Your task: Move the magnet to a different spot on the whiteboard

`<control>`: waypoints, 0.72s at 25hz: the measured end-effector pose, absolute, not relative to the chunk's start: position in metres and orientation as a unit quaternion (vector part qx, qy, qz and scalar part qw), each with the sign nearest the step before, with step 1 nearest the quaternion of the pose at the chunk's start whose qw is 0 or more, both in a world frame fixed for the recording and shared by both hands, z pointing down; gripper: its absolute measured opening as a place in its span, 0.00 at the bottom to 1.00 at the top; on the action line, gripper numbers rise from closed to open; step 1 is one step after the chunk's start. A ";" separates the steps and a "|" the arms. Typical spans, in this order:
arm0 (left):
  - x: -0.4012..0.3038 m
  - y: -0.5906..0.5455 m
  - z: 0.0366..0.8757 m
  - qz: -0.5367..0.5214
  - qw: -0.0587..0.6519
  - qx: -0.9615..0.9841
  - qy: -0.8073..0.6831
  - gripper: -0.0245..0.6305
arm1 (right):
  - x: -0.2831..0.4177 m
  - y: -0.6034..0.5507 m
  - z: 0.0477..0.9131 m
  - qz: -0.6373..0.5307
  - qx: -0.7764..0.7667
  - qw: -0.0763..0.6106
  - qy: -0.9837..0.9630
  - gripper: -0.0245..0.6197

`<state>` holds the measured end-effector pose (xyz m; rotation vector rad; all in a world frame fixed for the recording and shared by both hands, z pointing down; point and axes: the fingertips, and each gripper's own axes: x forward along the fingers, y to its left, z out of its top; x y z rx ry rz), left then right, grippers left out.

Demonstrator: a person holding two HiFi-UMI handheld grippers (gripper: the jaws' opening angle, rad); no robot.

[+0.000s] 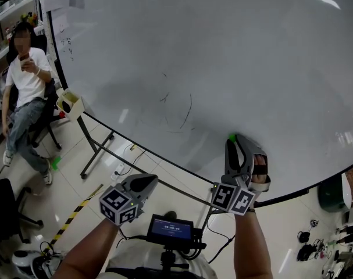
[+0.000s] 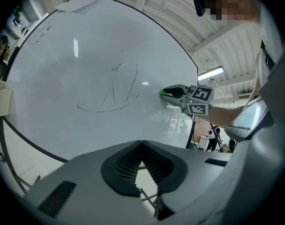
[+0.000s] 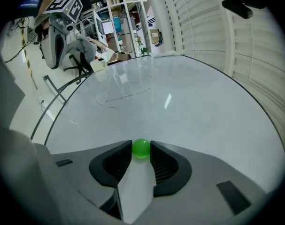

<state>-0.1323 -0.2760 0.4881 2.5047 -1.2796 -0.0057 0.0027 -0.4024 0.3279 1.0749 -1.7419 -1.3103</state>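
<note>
At the far left of the head view, one person (image 1: 26, 74) sits on a chair, well apart from the board. One whiteboard (image 1: 234, 51) on a stand fills most of the frame. One cluster of thin pen strokes (image 1: 179, 112) marks its middle.

Two grippers are in use. The left gripper (image 1: 148, 182) is held below the board's lower edge, clear of the surface. Its two jaws meet tip to tip, with nothing between them. One small screen unit (image 1: 171, 229) sits low between the two forearms.

Further right, the right gripper (image 3: 142, 150) points at the board face near the lower edge. One round green magnet (image 3: 142, 147) sits on the whiteboard there, right of the pen strokes. It lies between the two jaw tips, and both pads touch its sides.
</note>
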 end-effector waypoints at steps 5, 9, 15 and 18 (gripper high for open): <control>-0.134 -0.271 0.488 0.001 0.164 0.877 -0.451 0.07 | 0.004 -0.395 0.327 -0.500 0.410 0.338 -0.684 0.28; -0.136 -0.265 0.487 0.003 0.160 0.877 -0.453 0.07 | -0.001 -0.388 0.332 -0.486 0.403 0.335 -0.700 0.28; -0.137 -0.256 0.482 0.008 0.155 0.878 -0.453 0.07 | 0.002 -0.377 0.335 -0.468 0.405 0.328 -0.713 0.28; -0.137 -0.251 0.480 0.008 0.150 0.880 -0.451 0.07 | 0.006 -0.371 0.333 -0.448 0.412 0.314 -0.729 0.28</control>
